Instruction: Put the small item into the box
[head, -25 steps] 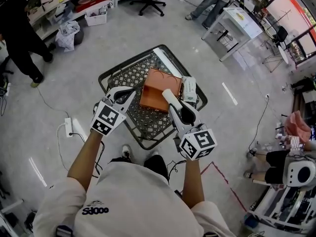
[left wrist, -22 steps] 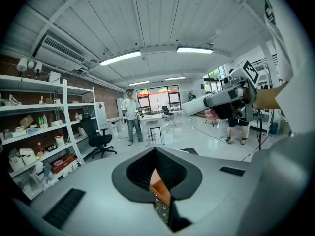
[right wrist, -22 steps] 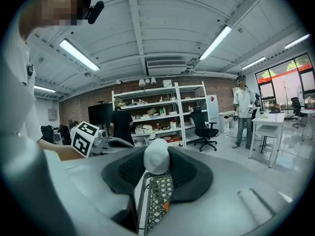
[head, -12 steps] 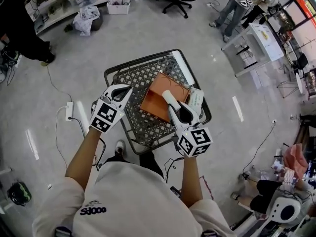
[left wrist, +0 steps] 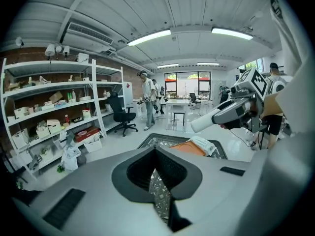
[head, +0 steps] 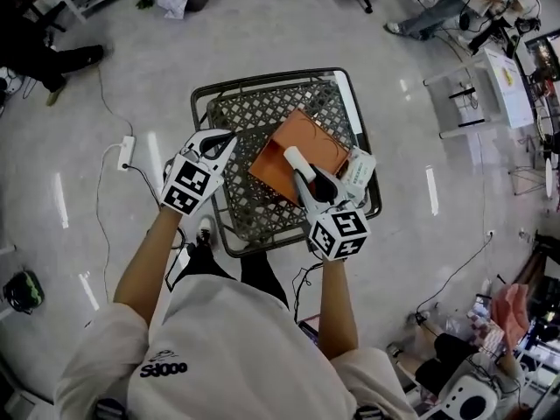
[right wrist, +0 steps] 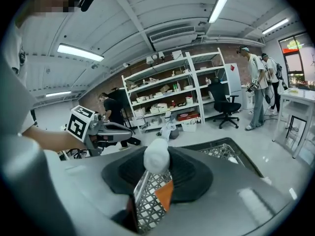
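Note:
An orange box [head: 306,147] lies flat on the black mesh table [head: 249,116]; its corner shows through the right gripper's jaws [right wrist: 165,193]. My right gripper [head: 303,178] is shut on a small white cylindrical item [head: 292,159], whose rounded end sticks out past the jaws [right wrist: 156,155]. It hovers over the box's near edge. My left gripper [head: 227,139] hangs over the table's left edge, jaws together with nothing between them. From the left gripper view, the right gripper and the white item [left wrist: 211,122] are above the box [left wrist: 184,147].
A white packet [head: 359,170] lies on the table beside the box's right side. On the floor to the left are a power strip [head: 127,151] and cables. Shelving [left wrist: 54,122], an office chair [left wrist: 120,116], a white table [head: 494,73] and standing people surround the spot.
Both grippers have sunk toward the table. The right one, still holding the white item, now sits over the orange box's near edge; the left one is at the table's left rim.

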Demonstrator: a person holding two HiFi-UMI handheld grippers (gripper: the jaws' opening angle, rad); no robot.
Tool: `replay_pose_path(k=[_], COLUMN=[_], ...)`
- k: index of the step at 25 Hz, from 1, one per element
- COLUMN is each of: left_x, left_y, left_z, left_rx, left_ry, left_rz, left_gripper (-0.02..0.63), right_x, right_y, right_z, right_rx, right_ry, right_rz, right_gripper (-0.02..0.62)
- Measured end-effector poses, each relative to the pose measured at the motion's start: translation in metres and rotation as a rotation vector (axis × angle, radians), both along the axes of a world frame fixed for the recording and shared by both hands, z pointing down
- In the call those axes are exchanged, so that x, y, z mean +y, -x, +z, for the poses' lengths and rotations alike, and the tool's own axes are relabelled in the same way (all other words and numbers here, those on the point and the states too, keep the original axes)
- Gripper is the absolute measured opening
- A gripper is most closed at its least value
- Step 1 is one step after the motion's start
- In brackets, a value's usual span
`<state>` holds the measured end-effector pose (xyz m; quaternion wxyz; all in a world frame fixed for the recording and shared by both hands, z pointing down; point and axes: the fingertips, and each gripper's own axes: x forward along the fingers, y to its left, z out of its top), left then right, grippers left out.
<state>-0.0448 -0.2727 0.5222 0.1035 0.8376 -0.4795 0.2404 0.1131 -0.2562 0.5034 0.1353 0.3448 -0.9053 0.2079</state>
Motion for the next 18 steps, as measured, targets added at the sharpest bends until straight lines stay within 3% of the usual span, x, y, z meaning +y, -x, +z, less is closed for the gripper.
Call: replay_pose_path(k=[18], left_x=[0.001], left_y=[-0.005], left_z=[0.08], left_rx=[0.005], left_ry=[0.155], left_rz=[-0.059], left_gripper=[0.002], right_x=[-0.013], right_y=[0.009], right_z=[0.109], right_rx=[0.053], right_ry=[0.204], right_rz=[-0.08], right_gripper=[0.14])
